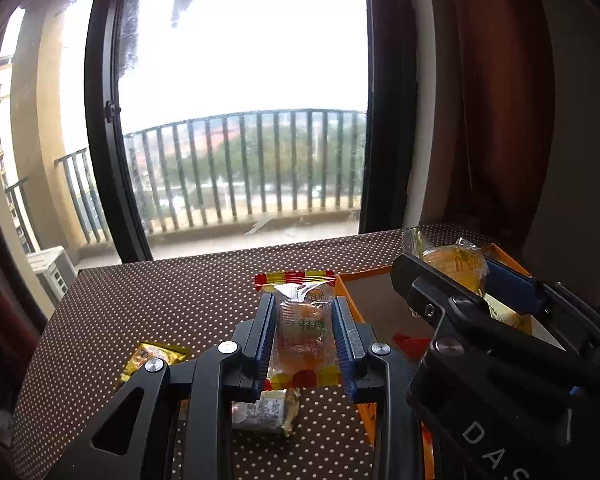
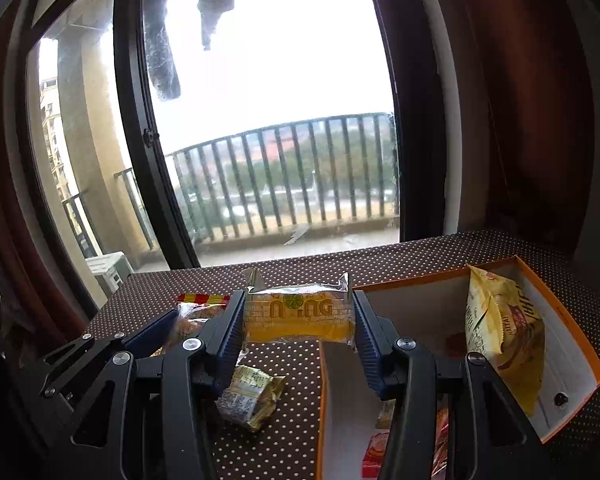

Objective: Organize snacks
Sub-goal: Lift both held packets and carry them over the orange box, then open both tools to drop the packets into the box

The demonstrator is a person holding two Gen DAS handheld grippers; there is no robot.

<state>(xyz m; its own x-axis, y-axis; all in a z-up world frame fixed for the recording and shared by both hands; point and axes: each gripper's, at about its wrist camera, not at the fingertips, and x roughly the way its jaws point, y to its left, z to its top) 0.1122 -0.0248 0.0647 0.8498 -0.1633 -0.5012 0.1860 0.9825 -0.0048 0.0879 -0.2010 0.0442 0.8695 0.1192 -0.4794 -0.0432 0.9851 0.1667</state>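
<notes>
The left tool [image 1: 303,334] is clamped on a clear-wrapped snack [image 1: 302,332] whose long axis runs straight along the fingers, lifted above the table [image 1: 160,292]. The right tool [image 2: 299,330] is clamped on a yellow cake packet [image 2: 298,316] held crosswise, its long axis spanning the jaws. The orange box [image 2: 568,364] lies to the right of both, at the table's far right corner, so the right hand is nearer. The right view shows a yellow bag [image 2: 500,332] standing inside the box; the left view shows a small yellow packet [image 1: 154,358] near the left edge. A foil-wrapped snack [image 2: 250,396] lies below both tools.
</notes>
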